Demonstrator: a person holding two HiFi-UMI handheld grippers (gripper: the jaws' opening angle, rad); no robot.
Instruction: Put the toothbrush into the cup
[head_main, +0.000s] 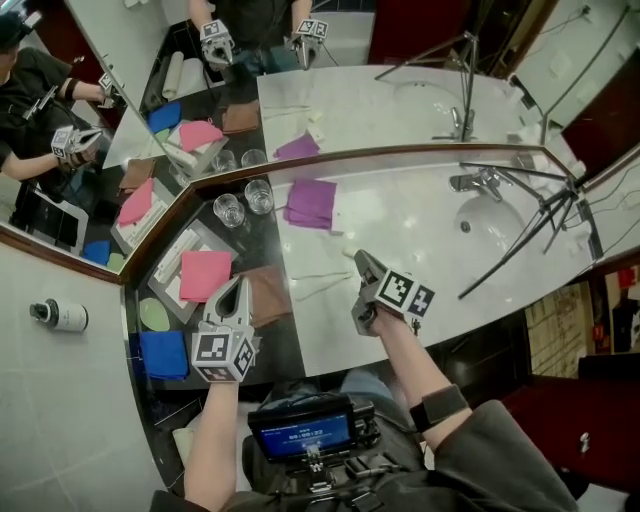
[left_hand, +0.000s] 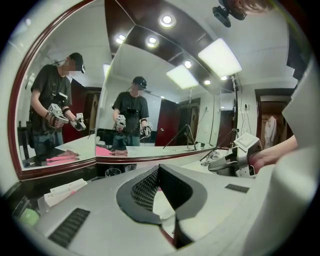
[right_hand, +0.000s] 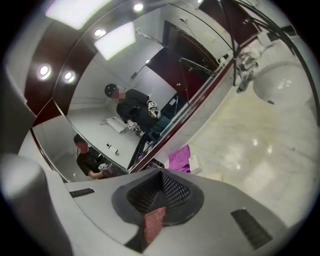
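- Left gripper (head_main: 235, 286): jaws pressed together, nothing between them;
- Right gripper (head_main: 361, 261): jaws likewise together, empty, above the white counter (head_main: 420, 225);
- Two glass cups (head_main: 229, 210) beside the mirror.

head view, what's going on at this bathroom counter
A person holds a gripper in each hand over the counter. The left gripper and the right gripper are both shut and empty. A pale slim thing, probably the toothbrush, lies on the counter between them; the two glass cups by the mirror look empty.
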